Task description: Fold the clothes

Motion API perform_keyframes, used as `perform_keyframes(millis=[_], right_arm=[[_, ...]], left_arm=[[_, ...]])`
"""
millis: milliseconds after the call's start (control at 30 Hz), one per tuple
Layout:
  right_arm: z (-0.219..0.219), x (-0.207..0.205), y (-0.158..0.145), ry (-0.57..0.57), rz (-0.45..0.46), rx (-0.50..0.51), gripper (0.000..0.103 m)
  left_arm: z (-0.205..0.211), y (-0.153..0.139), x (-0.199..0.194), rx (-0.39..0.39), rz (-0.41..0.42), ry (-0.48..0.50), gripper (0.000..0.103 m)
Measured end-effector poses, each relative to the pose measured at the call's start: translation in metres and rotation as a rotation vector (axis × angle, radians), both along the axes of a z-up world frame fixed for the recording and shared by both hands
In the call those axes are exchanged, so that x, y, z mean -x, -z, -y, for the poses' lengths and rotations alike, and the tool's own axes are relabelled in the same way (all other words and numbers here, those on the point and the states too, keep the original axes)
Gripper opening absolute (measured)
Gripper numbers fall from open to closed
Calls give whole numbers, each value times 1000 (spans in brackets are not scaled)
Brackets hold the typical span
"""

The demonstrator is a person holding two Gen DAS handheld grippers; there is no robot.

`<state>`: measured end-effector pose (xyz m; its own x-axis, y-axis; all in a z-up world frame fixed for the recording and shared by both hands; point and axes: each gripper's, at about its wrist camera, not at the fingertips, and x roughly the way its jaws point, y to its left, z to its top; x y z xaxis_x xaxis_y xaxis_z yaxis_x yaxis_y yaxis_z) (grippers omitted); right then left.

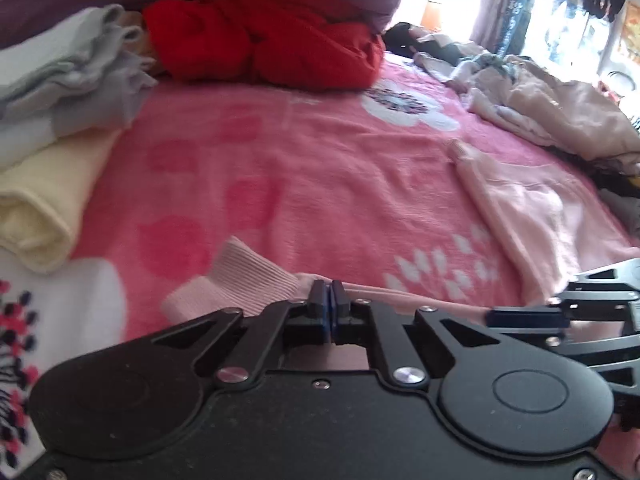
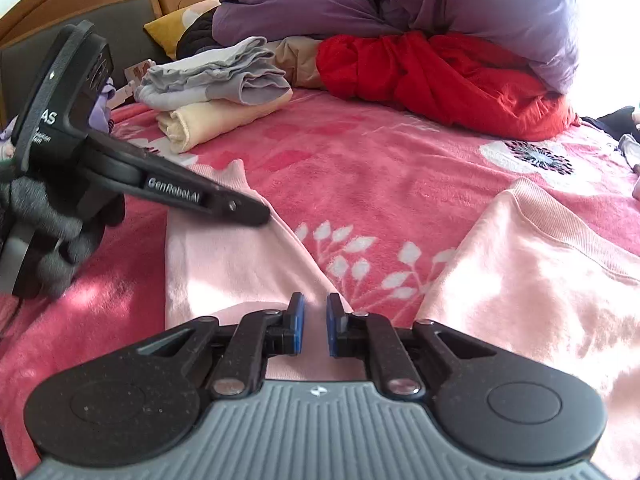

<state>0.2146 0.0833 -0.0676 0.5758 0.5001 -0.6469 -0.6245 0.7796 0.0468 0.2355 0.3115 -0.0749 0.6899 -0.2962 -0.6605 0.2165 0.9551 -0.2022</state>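
folding a pink sweater (image 2: 540,280) spread on the bed (image 2: 360,152). left gripper (image 1: 331,292) pinches fabric beside the sweater's ribbed cuff (image 1: 240,276). right gripper (image 2: 316,312) hangs narrowly apart over the sweater, holding nothing. folded stack (image 2: 216,92) beyond the sweater is done; unfolded pile (image 1: 552,112) is left.

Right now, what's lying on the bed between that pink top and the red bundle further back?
Nothing but the flowered pink blanket. In the right wrist view, that stretch between the pink top and the red bundle is bare.
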Motion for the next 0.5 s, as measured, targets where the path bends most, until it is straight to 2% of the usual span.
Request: perform_keyframes(millis=[100, 267, 300, 400, 433, 500], right_arm=[[-4, 2, 1, 2, 13, 20, 12], [-7, 7, -1, 21, 30, 46, 12], [-8, 9, -3, 25, 37, 51, 12], [-11, 25, -13, 10, 79, 40, 14], [-14, 32, -16, -10, 93, 36, 14], [-21, 45, -22, -52, 117, 35, 14]], left_arm=[[-5, -1, 1, -17, 14, 3, 5], [-13, -13, 14, -80, 88, -69, 5], [-15, -17, 17, -72, 100, -70, 5], [-19, -24, 36, -16, 120, 26, 5], [-15, -24, 42, -16, 117, 75, 5], [-4, -17, 45, -67, 90, 138, 7]])
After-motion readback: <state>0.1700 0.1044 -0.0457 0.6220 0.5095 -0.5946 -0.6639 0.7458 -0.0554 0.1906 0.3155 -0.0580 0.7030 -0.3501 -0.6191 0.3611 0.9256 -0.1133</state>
